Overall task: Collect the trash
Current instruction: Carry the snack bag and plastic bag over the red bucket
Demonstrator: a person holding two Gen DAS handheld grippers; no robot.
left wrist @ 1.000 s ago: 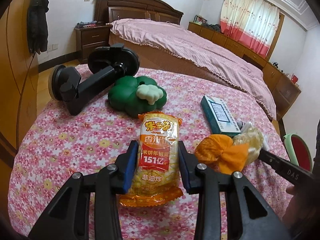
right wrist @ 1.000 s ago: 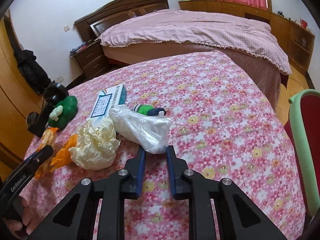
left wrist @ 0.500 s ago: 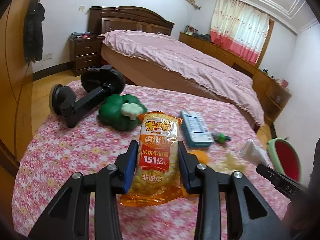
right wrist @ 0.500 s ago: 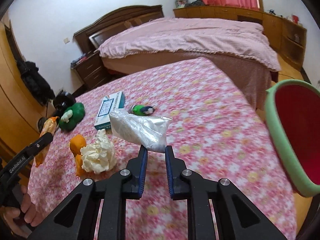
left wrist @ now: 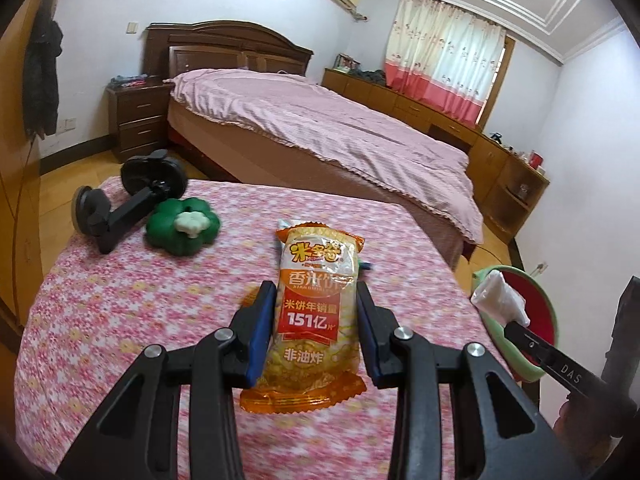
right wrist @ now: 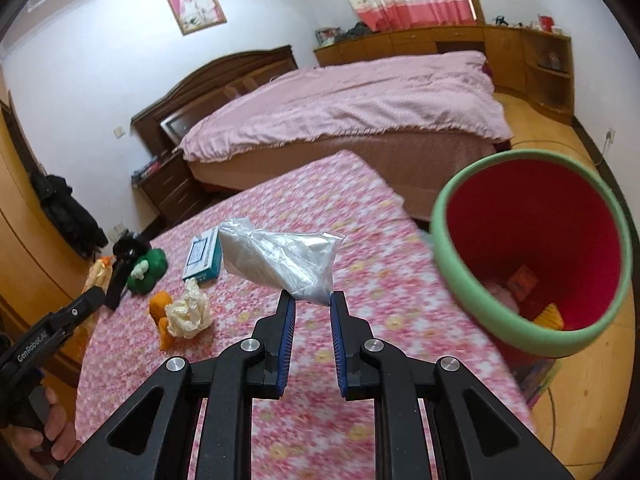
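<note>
My left gripper (left wrist: 316, 304) is shut on an orange snack packet (left wrist: 314, 316) and holds it above the flowered table (left wrist: 132, 312). My right gripper (right wrist: 312, 304) is shut on a clear plastic bag (right wrist: 280, 258), held in the air near the table's right edge, left of the bin. The bag also shows in the left wrist view (left wrist: 498, 298). The bin (right wrist: 452, 248) has a green rim and red inside, stands beside the table, and holds some trash. A crumpled tissue (right wrist: 188, 314) and an orange wrapper (right wrist: 158, 304) lie on the table.
A teal and white box (right wrist: 204, 256), a green flower-shaped toy (left wrist: 182, 226) and a black suction mount (left wrist: 128, 200) lie on the table. A bed (left wrist: 320, 132) with a pink cover stands behind it. Wooden wardrobe doors (left wrist: 16, 184) are at the left.
Both grippers have risen from the table with their loads. The right gripper has carried the plastic bag to the right, close to the bin, which now fills the right of its view.
</note>
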